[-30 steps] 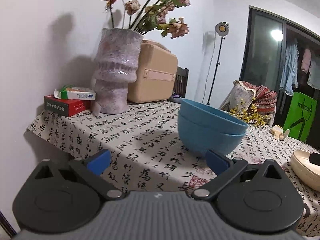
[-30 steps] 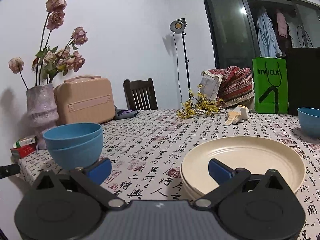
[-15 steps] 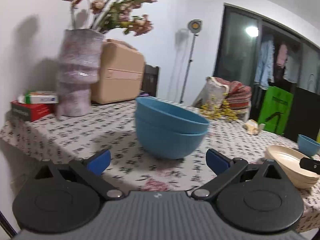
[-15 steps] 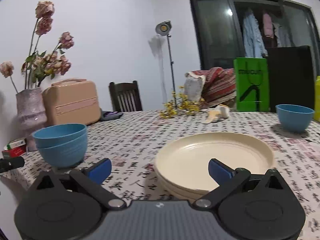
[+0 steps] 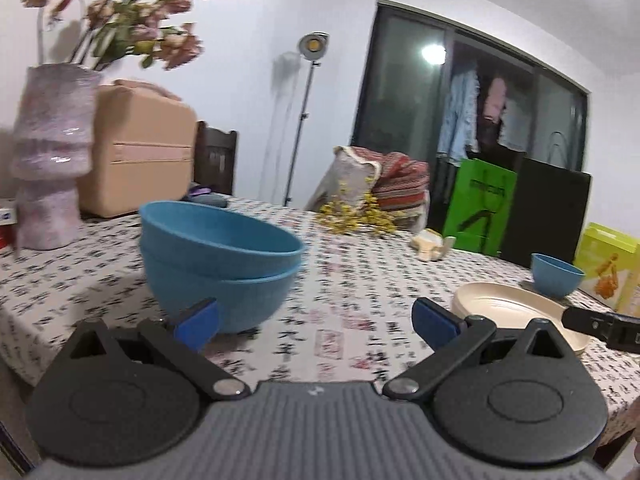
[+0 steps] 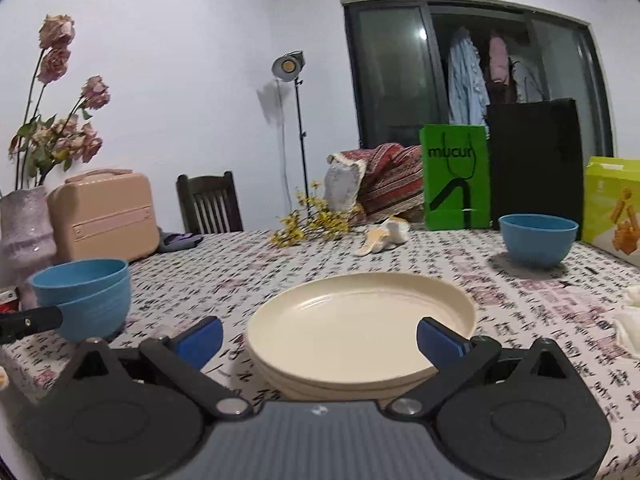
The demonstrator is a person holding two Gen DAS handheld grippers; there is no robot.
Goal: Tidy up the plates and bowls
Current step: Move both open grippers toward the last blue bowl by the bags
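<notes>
While swinging rightward across the last second, left gripper (image 5: 314,322) now frames more of the table's (image 5: 352,280) far right part, with vase (image 5: 50,156) and tan case (image 5: 140,152) slid to the picture's left margin and the lone blue bowl (image 5: 556,274) newly in view. Jaws wide apart on that side, nothing between them; left fingertip just in front of the stacked blue bowls (image 5: 220,264), contact hard to judge through the motion blur. Right gripper (image 6: 318,342) likewise spread wide and empty, hovering at the near rim of the cream plate stack (image 6: 360,320), now centred between its fingers rather than off to the right as before. Stacked bowls near the table's left edge, plates toward the near edge at mid-table, single bowl well apart toward the far right corner beside a yellow-green box (image 6: 612,208). Reads as a turn of attention toward that remaining bowl: plates gathered already, two bowls nested, one still stray. Probably next: reaching across for the stray bowl to finish the blue stack.
</notes>
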